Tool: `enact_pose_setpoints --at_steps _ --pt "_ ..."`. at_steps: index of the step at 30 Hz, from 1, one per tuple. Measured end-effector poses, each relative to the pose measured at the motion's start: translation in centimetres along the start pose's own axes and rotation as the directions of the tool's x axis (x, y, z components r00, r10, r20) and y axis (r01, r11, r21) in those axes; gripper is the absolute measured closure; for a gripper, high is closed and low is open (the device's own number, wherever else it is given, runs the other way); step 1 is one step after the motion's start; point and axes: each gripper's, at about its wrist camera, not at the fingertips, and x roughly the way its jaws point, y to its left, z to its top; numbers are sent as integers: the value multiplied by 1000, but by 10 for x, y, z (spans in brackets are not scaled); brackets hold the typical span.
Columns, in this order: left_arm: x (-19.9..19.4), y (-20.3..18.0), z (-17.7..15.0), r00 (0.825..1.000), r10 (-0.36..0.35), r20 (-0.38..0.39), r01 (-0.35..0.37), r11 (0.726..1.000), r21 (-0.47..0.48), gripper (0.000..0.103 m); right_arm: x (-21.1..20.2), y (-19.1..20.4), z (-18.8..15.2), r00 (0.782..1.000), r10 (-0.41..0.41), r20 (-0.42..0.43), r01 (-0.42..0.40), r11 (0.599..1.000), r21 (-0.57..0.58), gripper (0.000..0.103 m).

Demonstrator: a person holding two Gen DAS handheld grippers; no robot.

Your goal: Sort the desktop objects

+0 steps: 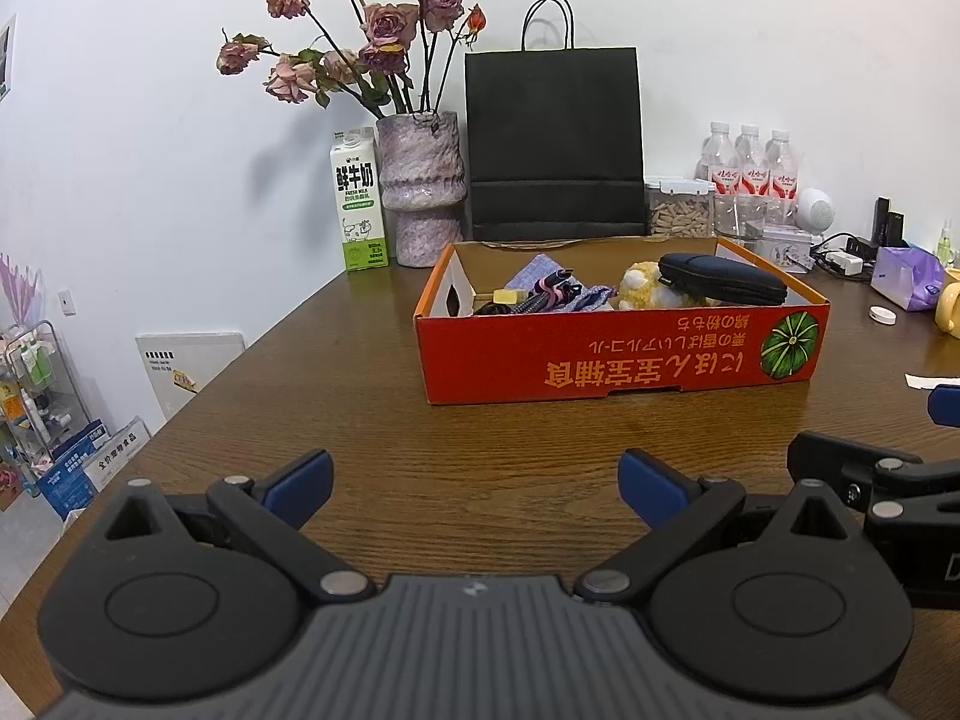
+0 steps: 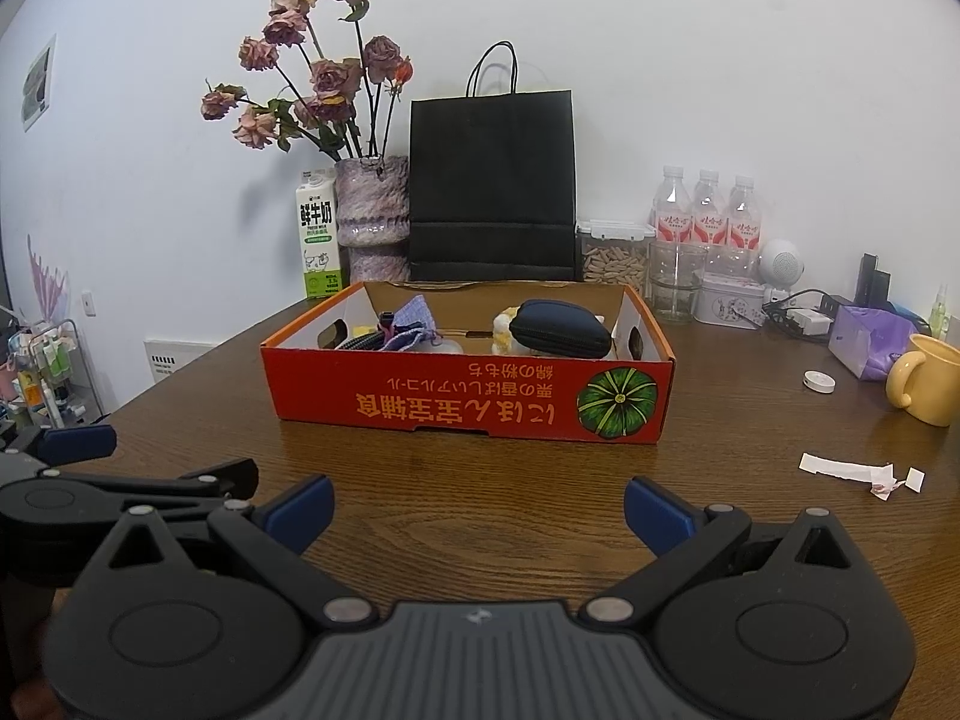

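A red-orange cardboard box stands on the wooden table ahead of both grippers. Inside it lie a black zip case, a yellow-white plush toy, a lilac cloth pouch and a dark cable bundle. My left gripper is open and empty, low over the table in front of the box. My right gripper is open and empty, beside the left one. Each gripper's side shows in the other's view.
Along the wall stand a milk carton, a vase of dried roses, a black paper bag, a snack jar and three bottles. At right lie a yellow mug, a white cap, paper scraps and a tissue pack.
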Motion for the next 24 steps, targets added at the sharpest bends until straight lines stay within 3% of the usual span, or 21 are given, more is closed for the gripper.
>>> enact_pose_setpoints --at_steps 24 --pt "1 -2 -1 1000 7 7 -7 1000 9 0 0 1 -2 1000 -7 -4 7 1000 2 0"
